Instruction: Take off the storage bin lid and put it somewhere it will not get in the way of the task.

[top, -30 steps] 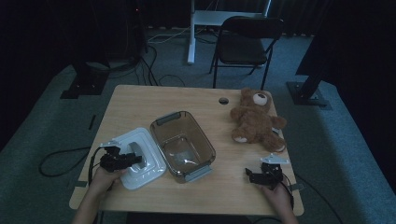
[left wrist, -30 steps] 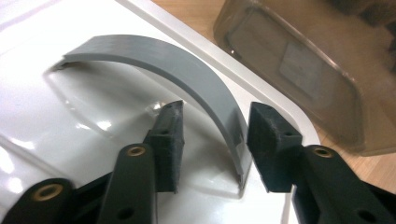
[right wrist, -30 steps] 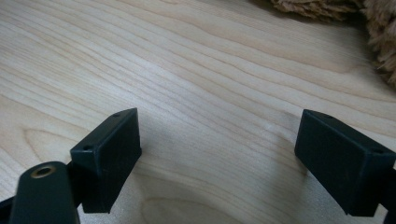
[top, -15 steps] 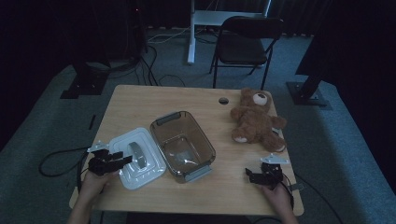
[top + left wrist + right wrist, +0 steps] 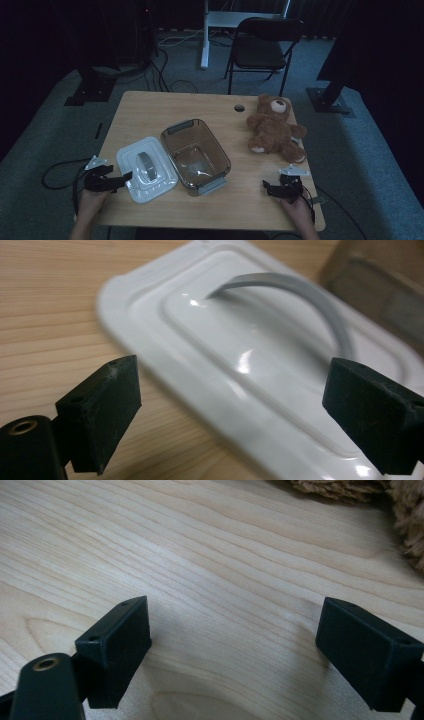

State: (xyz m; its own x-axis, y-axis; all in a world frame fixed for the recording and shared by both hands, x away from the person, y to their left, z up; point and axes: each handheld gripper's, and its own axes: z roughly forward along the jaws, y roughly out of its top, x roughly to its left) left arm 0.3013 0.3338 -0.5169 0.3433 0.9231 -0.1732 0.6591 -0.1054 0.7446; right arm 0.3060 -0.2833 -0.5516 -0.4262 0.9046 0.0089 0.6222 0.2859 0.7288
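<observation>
A: Take the container (image 5: 196, 155) as the anchor and go left to right. Farthest left of it is the left gripper (image 5: 124, 178), jaws spread wide with nothing between them. They have just been opening.

B: And the lid (image 5: 146, 168)?

A: Flat on the table (image 5: 165, 105), touching or very nearly touching the container's left wall; the dim high view won't settle which. Its grey handle (image 5: 300, 295) faces up. In the left gripper view the lid lies just ahead of the jaws, free of both pads.

B: So the lid is off and set down. What's left?

A: My guess is the teddy bear (image 5: 274, 130), lying to the right of the container and a little farther back, goes in next. The container looks empty, so that part isn't begun.

B: The right gripper (image 5: 266, 185)?

A: Right of the container at the near edge, released, jaws wide over bare wood.

B: What differs from a second ago?

A: Then the left gripper sat over the lid, at the handle. Now it has drawn back to the left, clear of the lid's edge. The right gripper, the container and the bear haven't shifted.
</observation>
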